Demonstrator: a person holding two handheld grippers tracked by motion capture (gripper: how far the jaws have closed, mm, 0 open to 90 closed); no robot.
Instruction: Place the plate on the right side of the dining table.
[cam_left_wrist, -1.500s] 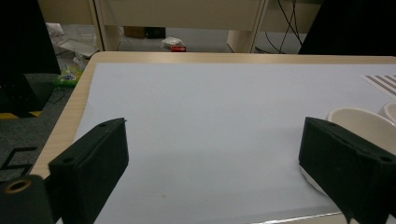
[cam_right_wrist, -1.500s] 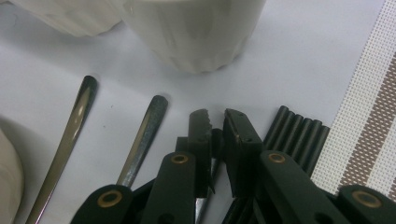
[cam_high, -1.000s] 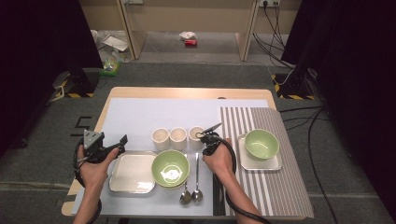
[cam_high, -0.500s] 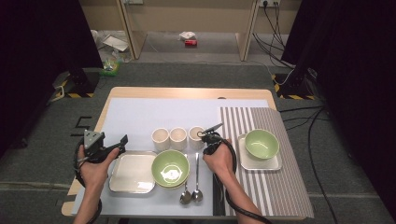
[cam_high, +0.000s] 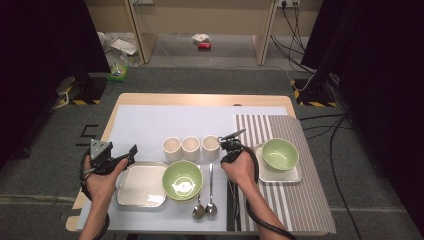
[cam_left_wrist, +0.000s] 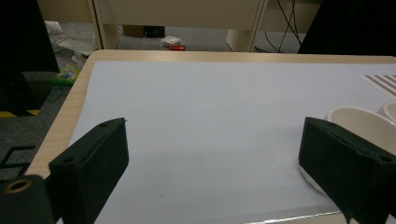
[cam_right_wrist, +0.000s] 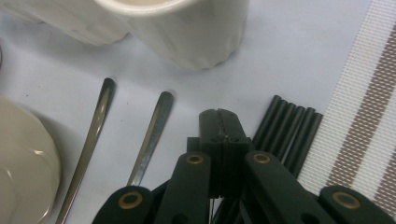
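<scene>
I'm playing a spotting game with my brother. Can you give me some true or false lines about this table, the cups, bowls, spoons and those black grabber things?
1. Three white cups stand in a row. True.
2. The right gripper has its jaws wide open. False: they are pressed together, with nothing visible between them.
3. The left gripper is open and holds nothing. True.
4. Both spoons lie inside the green bowl. False: they lie on the table beside it.
5. Black chopsticks lie beside the right gripper. True.

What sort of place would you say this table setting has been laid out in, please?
Probably a lab or recording studio rather than a dining room: black curtains flank the table, cables run to wall sockets, and hazard-striped floor mounts stand beside it.
</scene>
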